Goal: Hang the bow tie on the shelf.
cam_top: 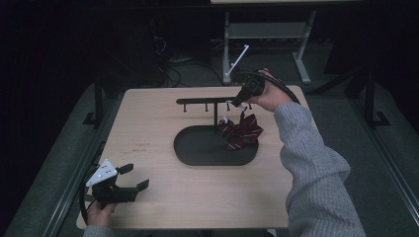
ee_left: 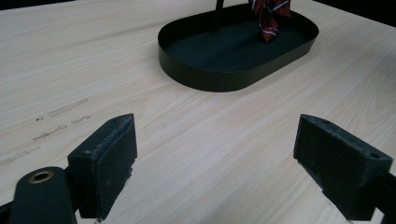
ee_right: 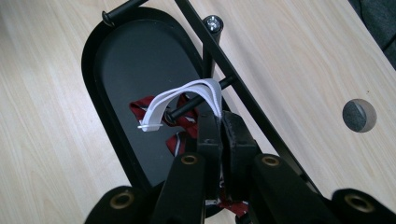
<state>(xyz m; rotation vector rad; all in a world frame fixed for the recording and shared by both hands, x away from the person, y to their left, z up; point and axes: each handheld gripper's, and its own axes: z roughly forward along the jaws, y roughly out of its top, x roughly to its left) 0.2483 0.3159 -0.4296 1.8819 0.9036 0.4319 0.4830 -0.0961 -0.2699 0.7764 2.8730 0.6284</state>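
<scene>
Hanging from a peg [ee_right: 196, 100] of the black stand [cam_top: 207, 101] by its white elastic band [ee_right: 187, 93], the red striped bow tie [cam_top: 241, 131] dangles over the oval tray [cam_top: 197, 153], at about two o'clock on the counter [cam_top: 148, 123]. The right gripper [ee_right: 220, 122] has its fingers clamped on the band; the step looks like hooking it on, so next comes release. The right gripper view reveals the loop over the peg; the high view doesn't. The left gripper [cam_top: 134, 177] rests at seven o'clock, fingers apart.
</scene>
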